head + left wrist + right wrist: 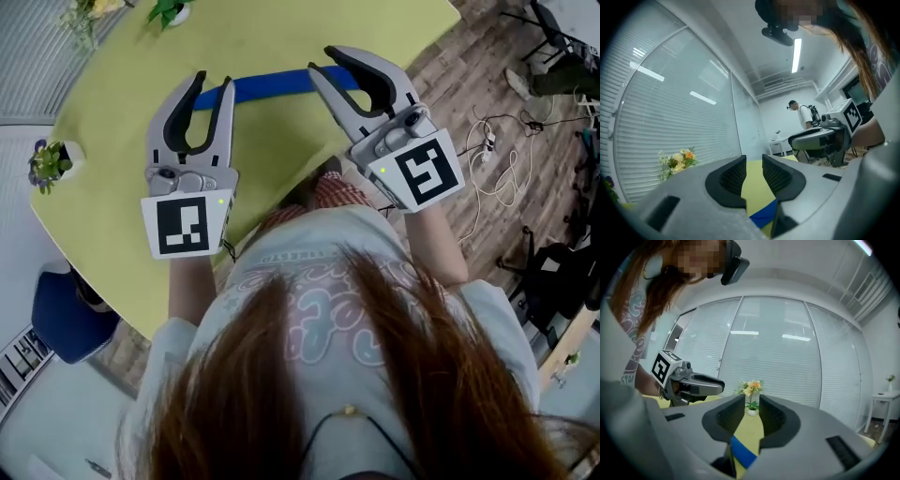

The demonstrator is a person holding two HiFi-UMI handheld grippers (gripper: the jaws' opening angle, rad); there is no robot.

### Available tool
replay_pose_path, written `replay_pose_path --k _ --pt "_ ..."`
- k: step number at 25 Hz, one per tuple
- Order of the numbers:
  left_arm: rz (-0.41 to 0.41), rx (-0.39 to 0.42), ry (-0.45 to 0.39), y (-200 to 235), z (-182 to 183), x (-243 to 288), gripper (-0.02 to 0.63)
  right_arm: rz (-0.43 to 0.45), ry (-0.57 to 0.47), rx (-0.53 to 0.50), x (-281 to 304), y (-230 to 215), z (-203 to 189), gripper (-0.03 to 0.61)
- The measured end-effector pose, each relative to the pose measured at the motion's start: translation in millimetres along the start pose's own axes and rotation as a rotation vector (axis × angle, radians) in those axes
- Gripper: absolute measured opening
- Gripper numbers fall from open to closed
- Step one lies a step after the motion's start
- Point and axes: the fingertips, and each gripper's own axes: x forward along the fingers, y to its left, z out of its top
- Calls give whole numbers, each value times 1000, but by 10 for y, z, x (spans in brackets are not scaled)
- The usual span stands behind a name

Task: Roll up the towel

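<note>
Head view: one blue towel (272,86), seemingly rolled slim, lies across yellow table (112,131) at person's 12 o'clock. Two grippers above it: left gripper (214,80), right gripper (322,60).
Left gripper view: jaws slightly apart, empty; towel at 6 o'clock.
Right gripper view: same.
Towel likely soft, light, prone to unroll; pinch both ends.

Ahead of the jaws lies a plain blue towel (267,87) on a yellow-green table (112,150), the left gripper (213,82) and right gripper (322,61) are grey with black pads, their cubes (185,225) black-and-white squares, and beyond the right jaws stand orange and yellow flowers (751,387) with green leaves
</note>
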Motion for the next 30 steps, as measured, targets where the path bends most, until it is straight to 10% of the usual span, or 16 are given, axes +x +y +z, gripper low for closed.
replay_pose_path --k 30 --pt "-31 -104 -147 49 302 -438 21 -121 -64 3 -106 304 301 3"
